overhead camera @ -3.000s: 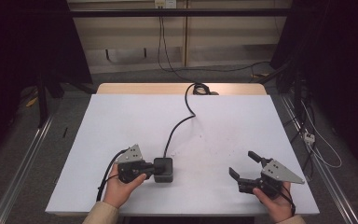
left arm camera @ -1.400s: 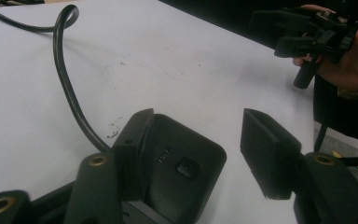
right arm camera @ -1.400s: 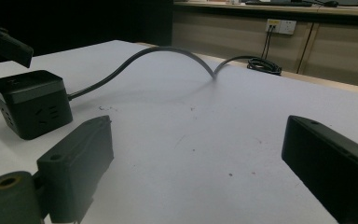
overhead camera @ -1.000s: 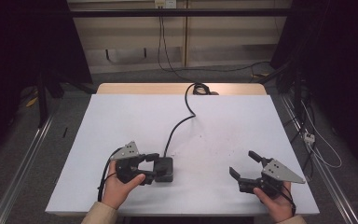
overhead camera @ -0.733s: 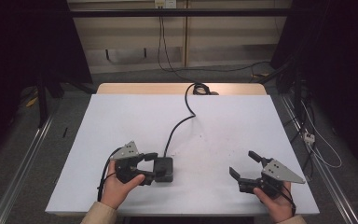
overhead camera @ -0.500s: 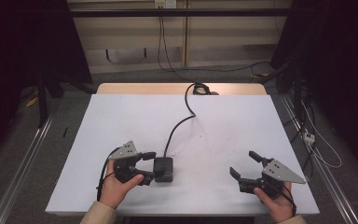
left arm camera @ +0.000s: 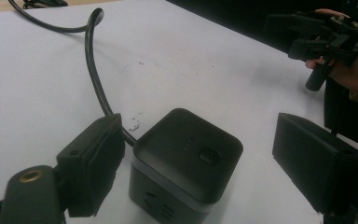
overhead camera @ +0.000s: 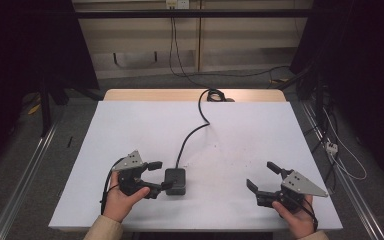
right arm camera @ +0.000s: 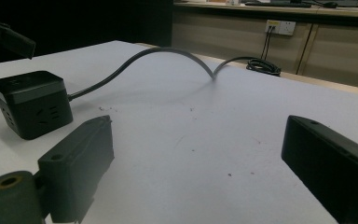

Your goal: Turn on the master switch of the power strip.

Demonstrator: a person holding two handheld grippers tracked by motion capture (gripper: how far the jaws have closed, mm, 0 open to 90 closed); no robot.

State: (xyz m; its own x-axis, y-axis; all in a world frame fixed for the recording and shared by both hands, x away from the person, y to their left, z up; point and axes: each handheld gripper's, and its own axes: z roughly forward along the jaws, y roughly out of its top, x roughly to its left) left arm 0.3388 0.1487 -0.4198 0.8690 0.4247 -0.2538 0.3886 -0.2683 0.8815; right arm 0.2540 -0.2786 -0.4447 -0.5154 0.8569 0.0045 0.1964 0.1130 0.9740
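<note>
Black power cube [overhead camera: 175, 181] on white worktop [overhead camera: 130, 125], left tongs [overhead camera: 159, 175] apart at its nine o'clock — straddling its edge, right tongs [overhead camera: 264, 176] apart, well clear at three o'clock

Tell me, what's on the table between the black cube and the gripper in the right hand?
Nothing. In the high view, the white tabletop between the black cube and the right gripper is bare, apart from a few tiny specks.
</note>
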